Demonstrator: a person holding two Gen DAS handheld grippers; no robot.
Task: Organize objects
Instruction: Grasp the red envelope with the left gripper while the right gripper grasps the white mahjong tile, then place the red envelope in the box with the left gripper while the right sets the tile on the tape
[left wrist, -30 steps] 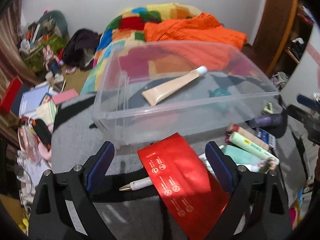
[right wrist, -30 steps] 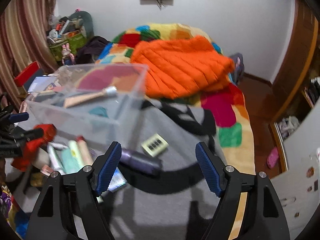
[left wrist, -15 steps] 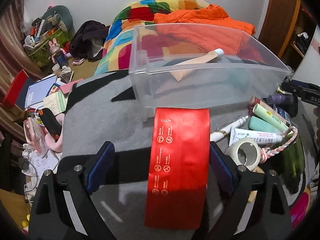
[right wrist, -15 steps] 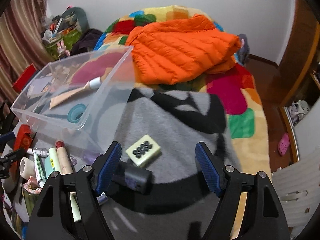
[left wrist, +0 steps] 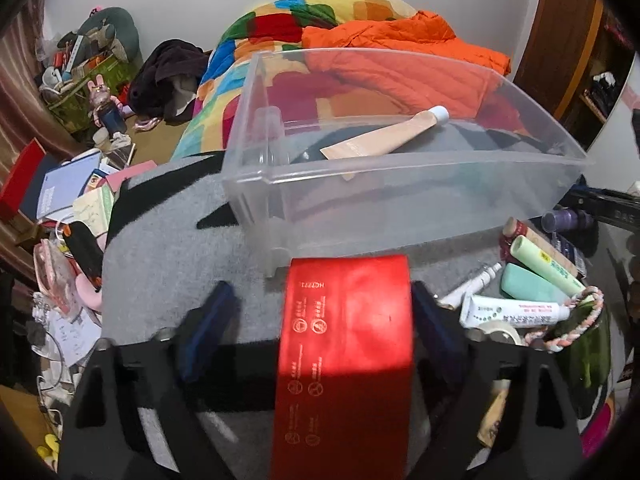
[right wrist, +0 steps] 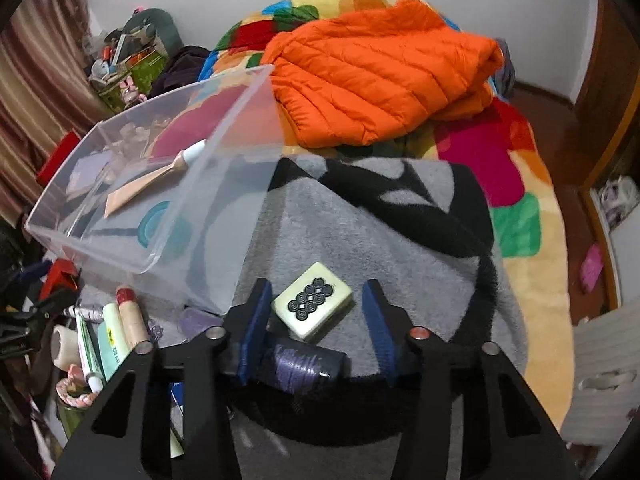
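Grey blanket [right wrist: 400, 240] carries a clear bin [left wrist: 400, 184]. Beside its near corner, the right gripper [right wrist: 316, 320], fingers spread, straddles a mahjong tile [right wrist: 313, 305]: small, rigid, slick; best pinched across its flat sides.

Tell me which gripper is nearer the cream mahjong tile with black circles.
Right. The right gripper brackets the cream mahjong tile between its open fingers; the left gripper sits across the clear bin, around a red band.
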